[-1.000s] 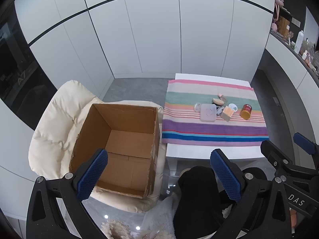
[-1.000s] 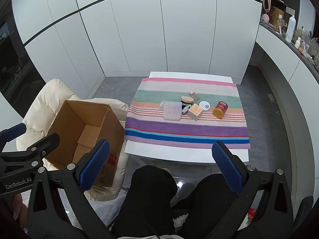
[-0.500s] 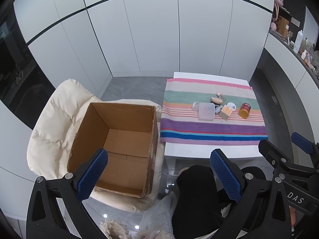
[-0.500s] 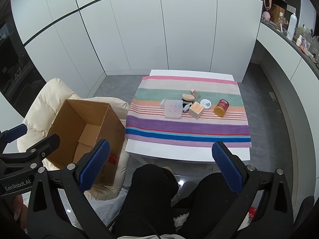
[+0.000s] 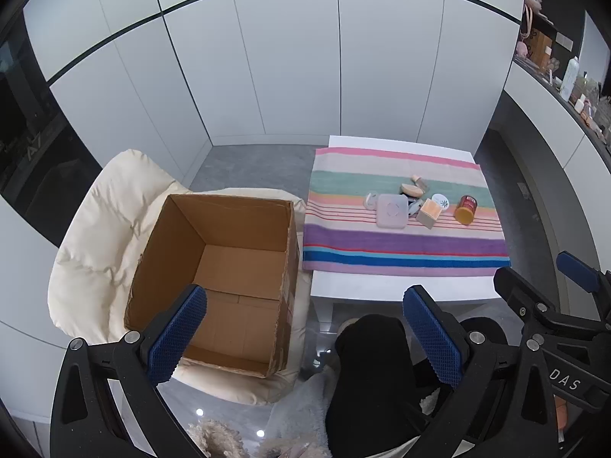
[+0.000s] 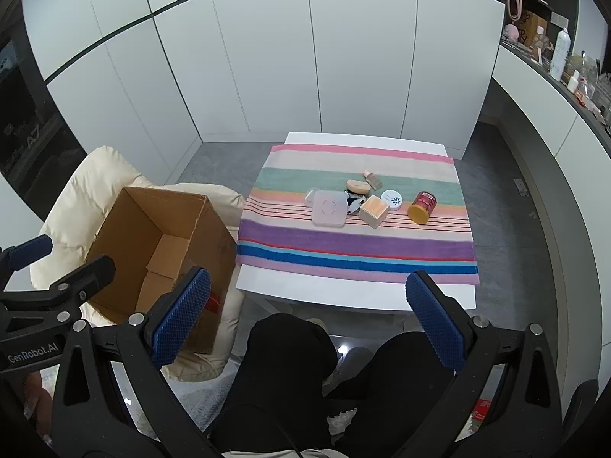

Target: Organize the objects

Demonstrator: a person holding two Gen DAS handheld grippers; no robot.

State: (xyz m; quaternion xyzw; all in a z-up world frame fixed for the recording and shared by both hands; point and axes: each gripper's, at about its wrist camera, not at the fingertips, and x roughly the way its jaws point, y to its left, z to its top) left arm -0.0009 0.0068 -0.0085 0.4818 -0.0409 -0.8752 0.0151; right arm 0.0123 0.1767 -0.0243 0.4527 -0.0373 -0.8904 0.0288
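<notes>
A small pile of objects lies mid-cloth on a striped tablecloth (image 6: 355, 246): a pale square case (image 6: 329, 208), a tan cube (image 6: 374, 211), a round white tin (image 6: 392, 199), a red-lidded jar (image 6: 422, 207) and a small bottle (image 6: 372, 179). An open cardboard box (image 5: 225, 267) stands empty on a cream cushion (image 5: 99, 236) to the table's left. My left gripper (image 5: 305, 334) hangs open above the box's near right corner. My right gripper (image 6: 311, 318) is open too, held high before the table's near edge. Both are far from the objects.
The white low table (image 6: 343, 299) stands on a grey floor before white cupboard doors. A person's dark-clothed legs (image 6: 290, 366) sit below the grippers. A counter (image 6: 553, 87) with bottles runs along the right wall. The box (image 6: 152, 244) sits left of the table.
Both views have drifted slightly; the table and box sit a little further away and leftward in the left wrist view. Both grippers stay open and nothing on the table moved.
</notes>
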